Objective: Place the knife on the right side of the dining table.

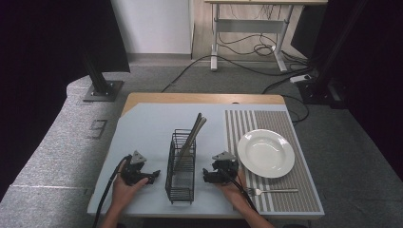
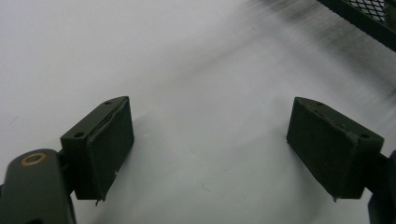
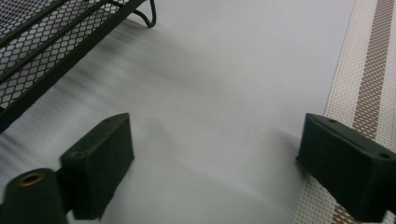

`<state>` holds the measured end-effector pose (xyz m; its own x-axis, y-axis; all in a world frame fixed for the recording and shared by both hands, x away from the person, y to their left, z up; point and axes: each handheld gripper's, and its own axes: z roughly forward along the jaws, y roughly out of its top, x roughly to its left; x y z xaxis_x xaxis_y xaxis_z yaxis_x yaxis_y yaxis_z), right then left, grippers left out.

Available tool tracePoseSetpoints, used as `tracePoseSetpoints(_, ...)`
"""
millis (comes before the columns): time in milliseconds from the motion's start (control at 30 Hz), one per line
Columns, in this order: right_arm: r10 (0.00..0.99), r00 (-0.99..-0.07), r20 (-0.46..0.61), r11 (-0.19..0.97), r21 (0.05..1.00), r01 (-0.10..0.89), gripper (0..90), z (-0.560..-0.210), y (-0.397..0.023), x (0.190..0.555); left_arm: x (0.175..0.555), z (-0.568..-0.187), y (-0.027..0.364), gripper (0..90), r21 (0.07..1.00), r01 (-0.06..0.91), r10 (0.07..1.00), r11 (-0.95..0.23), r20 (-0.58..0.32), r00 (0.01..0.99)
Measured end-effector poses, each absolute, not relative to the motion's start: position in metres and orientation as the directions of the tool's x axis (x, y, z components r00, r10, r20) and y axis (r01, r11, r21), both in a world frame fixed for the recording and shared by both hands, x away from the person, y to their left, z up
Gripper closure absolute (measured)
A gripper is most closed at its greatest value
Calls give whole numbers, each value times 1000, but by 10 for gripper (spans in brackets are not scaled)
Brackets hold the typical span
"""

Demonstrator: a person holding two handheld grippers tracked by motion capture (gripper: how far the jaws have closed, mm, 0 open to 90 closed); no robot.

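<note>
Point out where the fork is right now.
In the high view the fork lies flat on the striped placemat near the table's front edge, just below the white plate and right beside the right gripper.

On the table (image 1: 142, 128) there is one black wire basket (image 1: 181, 166) with two long utensils (image 1: 192, 135) inside it. There is one striped placemat (image 1: 280, 190), and on it one white plate (image 1: 266, 153) and one fork (image 1: 268, 191) near the front edge. Two grippers are present, the left gripper (image 1: 154, 175) and the right gripper (image 1: 206, 175).

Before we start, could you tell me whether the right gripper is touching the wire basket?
Apart. In the high view, bare table surface separates the right gripper from the wire basket.
</note>
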<state>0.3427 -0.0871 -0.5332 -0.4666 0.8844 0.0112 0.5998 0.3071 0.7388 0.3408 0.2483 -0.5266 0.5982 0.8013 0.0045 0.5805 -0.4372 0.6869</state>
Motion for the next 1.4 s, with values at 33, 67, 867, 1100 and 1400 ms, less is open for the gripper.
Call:
tracePoseSetpoints(33, 880, -475, 15, 307, 743, 594, 126, -533, -88, 343, 341, -527, 248, 141, 687, 580, 801, -437, 5, 598)
tracePoseSetpoints(67, 880, -475, 15, 307, 743, 594, 126, -533, -88, 343, 341, -527, 248, 141, 687, 580, 801, -437, 4, 598)
tracePoseSetpoints(867, 865, -492, 93, 224, 808, 545, 147, -497, -110, 343, 341, -527, 248, 141, 687, 581, 801, -437, 4, 598)
tracePoseSetpoints(1100, 865, -491, 99, 211, 817, 537, 159, -493, -110, 344, 341, -527, 248, 141, 687, 580, 801, -437, 4, 598)
tracePoseSetpoints(1400, 852, -515, 99, 185, 862, 472, 162, -463, -106, 346, 341, -527, 248, 141, 688, 580, 801, -436, 4, 598)
